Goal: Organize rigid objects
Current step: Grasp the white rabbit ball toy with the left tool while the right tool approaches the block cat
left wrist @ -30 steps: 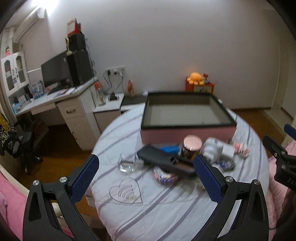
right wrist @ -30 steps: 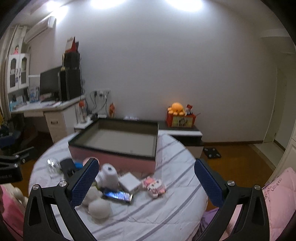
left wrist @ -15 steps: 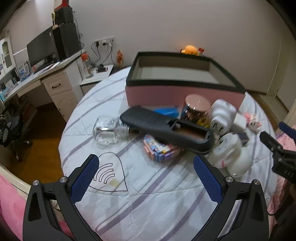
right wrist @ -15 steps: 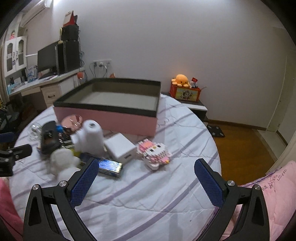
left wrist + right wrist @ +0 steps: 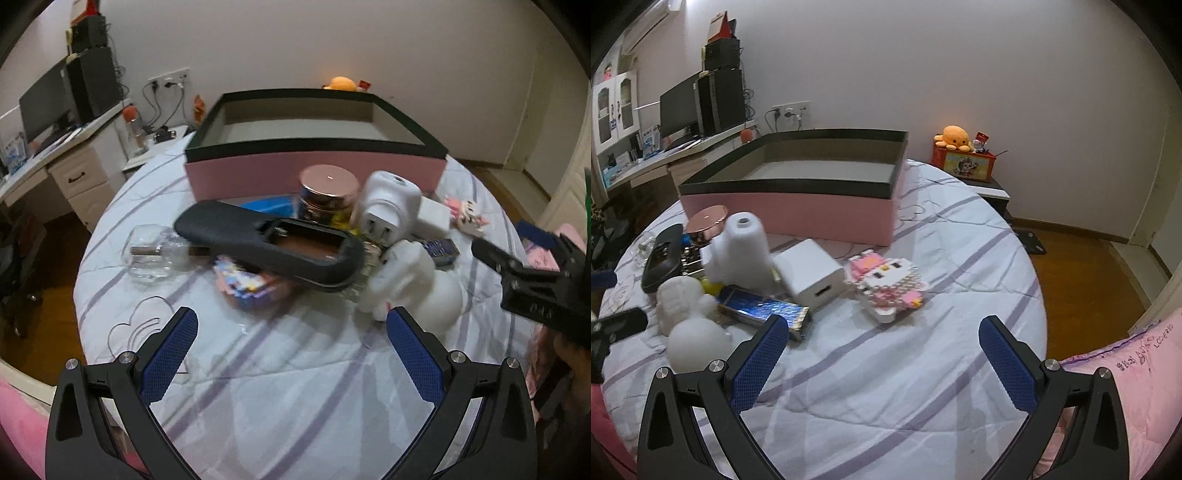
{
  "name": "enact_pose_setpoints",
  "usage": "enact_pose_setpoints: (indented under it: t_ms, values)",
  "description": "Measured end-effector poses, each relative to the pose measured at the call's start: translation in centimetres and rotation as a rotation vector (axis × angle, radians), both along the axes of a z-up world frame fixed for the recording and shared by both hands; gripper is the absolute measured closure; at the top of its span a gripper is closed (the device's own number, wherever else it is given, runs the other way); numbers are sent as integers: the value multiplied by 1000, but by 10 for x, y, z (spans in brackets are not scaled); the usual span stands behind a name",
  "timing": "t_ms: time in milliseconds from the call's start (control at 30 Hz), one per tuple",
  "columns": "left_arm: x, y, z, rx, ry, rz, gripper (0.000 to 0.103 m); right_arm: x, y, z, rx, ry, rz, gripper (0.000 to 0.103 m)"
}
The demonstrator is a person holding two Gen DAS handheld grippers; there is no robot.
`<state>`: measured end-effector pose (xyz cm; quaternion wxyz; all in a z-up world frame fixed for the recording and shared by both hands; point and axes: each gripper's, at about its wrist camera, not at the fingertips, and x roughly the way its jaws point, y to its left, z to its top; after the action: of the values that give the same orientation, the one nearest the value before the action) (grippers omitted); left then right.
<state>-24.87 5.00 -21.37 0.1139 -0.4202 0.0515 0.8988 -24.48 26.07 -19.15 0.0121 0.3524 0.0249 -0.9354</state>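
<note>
Striped round table point(image 5: 923, 387) carries your clutter before the pink box point(image 5: 798, 210); your left gripper point(image 5: 291, 336) and right gripper point(image 5: 882, 343) are both spread, holding nothing

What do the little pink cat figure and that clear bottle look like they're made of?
The cat figure looks built from tiny plastic bricks: its surface is studded and stepped. The bottle seems to be glass or clear hard plastic; the cloth shows through it and its edges glint.
</note>
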Motion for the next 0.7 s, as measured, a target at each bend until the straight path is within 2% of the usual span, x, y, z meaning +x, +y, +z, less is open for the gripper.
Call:
enact_pose_setpoints:
  t_ms: [167, 300, 633, 700]
  values:
    - [3, 16, 4, 28, 1, -31, 0, -3, 9, -1, -5, -5, 3, 0]
    - [6, 39, -1, 15, -6, -84, 0, -3, 12, -3, 6, -8, 1, 0]
    - [-6, 77, -17, 11, -22, -79, 0, -4, 27, -10, -22, -26, 23, 0]
    - [-11, 81, -23, -15, -36, -57, 7, -4, 29, -10, -43, -24, 31, 0]
